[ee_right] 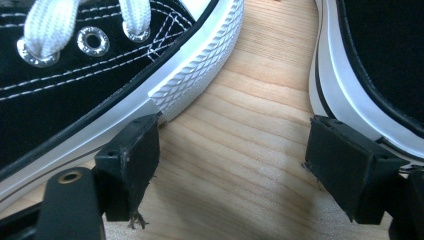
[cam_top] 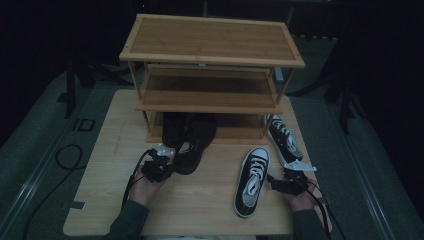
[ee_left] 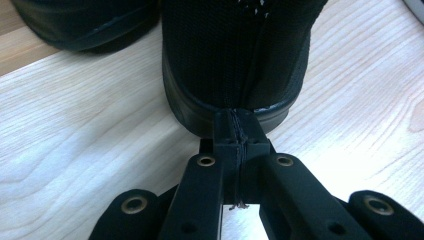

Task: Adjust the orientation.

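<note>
Shoe shelving, black pair: second black shoe (ee_left: pixel 235 55) being pushed toward rack (cam_top: pixel 210 40).
Left gripper (ee_left: pixel 239 135) fully closed, empty, against heel; right gripper (ee_right: pixel 232 165) wide open, empty, between sneakers (ee_right: pixel 75 75). Next: push onto bottom shelf.

Dim recording studio or lab set-up, pale wooden worktop (cam_top: pixel 210 195) on grey floor, dark stand legs (cam_top: pixel 345 107) at right and left of the frame, loose cable (cam_top: pixel 67 157) lower left, bamboo shoe rack (cam_top: pixel 210 60) staged centre.

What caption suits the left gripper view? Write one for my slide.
Left gripper, jaws shut, at the heel of an all-black shoe on the wooden table.
</note>
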Motion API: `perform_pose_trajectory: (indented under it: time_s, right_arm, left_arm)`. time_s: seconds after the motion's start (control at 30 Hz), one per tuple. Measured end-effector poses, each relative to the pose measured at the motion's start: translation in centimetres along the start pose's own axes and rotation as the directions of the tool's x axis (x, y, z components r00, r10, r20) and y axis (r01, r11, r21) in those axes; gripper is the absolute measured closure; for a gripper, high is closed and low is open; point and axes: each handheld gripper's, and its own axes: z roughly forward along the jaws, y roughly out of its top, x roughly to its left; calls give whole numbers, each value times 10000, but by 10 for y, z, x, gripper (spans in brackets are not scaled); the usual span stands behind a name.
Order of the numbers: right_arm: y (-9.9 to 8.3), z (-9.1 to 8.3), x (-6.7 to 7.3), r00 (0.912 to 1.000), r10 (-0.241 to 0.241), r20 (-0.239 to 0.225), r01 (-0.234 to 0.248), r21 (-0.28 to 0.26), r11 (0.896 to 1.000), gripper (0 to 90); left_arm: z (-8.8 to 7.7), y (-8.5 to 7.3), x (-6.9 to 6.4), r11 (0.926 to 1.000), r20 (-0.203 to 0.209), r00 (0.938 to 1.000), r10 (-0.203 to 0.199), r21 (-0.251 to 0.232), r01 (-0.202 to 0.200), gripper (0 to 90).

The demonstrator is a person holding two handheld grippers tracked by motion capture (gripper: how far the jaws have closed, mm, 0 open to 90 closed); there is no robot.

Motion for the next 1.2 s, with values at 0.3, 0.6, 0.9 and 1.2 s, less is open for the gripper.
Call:
perform_pose_trajectory:
  time_s: [0.3, 0.6, 0.9, 1.2]
  right_arm:
    - [0, 0, 0, 10000, 0, 0, 0, 1, 10000, 216]
    - [0, 0, 0, 10000, 4, -3, -4, 1, 10000, 216]
    - [0, 0, 0, 10000, 2, 1, -2, 2, 10000, 216]
    - [0, 0, 0, 10000, 2, -2, -2, 1, 10000, 216]
  left_arm:
    - [9, 8, -22, 9989, 356, 9983, 469, -18, -468, 889]
    - [20, 15, -44, 9946, 750, 9918, 1031, 60, -1038, 881]
    - [34, 8, -52, 9871, 316, 9903, 1350, 830, -1372, 883]
    - [42, 19, -58, 9875, 347, 9908, 1311, 832, -1336, 895]
